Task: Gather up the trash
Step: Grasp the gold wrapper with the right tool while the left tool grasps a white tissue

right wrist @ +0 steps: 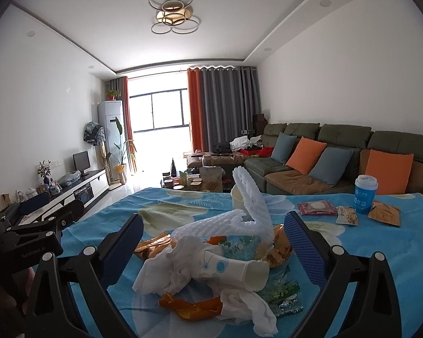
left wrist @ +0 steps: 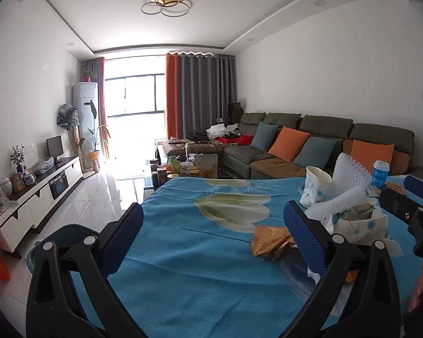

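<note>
A pile of trash lies on the blue floral tablecloth (right wrist: 380,256): a crushed paper cup (right wrist: 234,270), white tissues (right wrist: 177,264), white foam netting (right wrist: 239,219), orange peel (right wrist: 191,307) and wrappers. My right gripper (right wrist: 211,242) is open, its jaws on either side of the pile. My left gripper (left wrist: 211,231) is open and empty over bare cloth, left of the pile; a gold wrapper (left wrist: 270,242) lies by its right finger (left wrist: 304,239). The foam netting (left wrist: 349,180) and an upright paper cup (left wrist: 315,186) show at right.
A blue-labelled cup (right wrist: 365,194), a pink packet (right wrist: 315,207) and snack wrappers (right wrist: 385,212) lie at the table's far right. A blue bin (left wrist: 59,239) stands left of the table. Beyond are a coffee table (left wrist: 183,169), a sofa (left wrist: 296,143) and a TV cabinet (left wrist: 42,188).
</note>
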